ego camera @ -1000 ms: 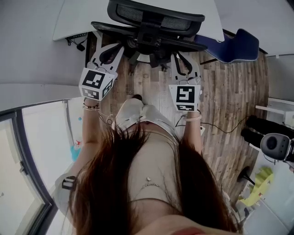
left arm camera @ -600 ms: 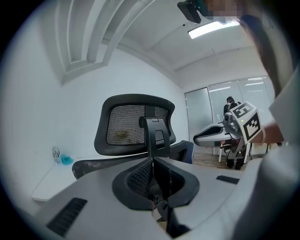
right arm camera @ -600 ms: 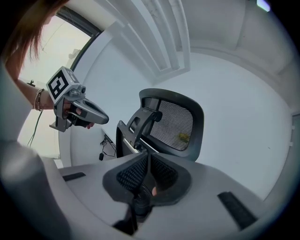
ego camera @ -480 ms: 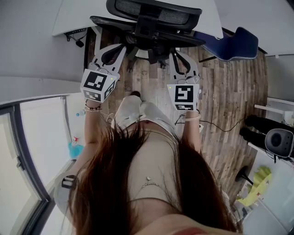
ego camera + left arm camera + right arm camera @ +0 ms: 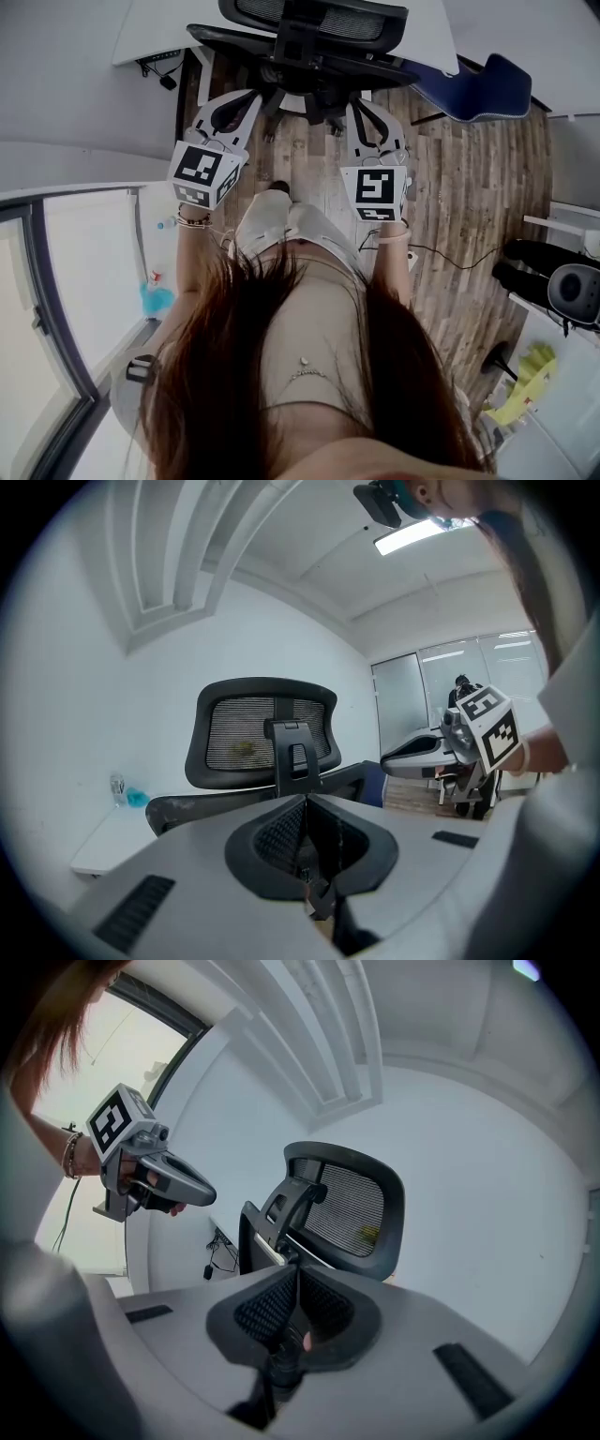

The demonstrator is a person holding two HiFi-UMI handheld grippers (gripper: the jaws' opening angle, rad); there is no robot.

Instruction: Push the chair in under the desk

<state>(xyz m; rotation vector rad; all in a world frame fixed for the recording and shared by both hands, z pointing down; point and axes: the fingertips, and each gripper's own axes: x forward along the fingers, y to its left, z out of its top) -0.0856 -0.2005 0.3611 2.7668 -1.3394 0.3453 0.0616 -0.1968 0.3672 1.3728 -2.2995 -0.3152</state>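
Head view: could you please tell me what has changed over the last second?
The chair slid slightly further under the desk, up the picture; the left hand-held gripper and right hand-held gripper followed it, both shut and empty. The blue chair stayed put.

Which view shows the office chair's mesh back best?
The left gripper view: the mesh back faces it squarely. The right gripper view shows it obliquely; the head view sees only its top edge from above.

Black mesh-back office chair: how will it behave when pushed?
The black mesh-back office chair probably rolls easily: what look like casters sit on wood-plank floor. Its thin mesh panel may flex if pushed there.
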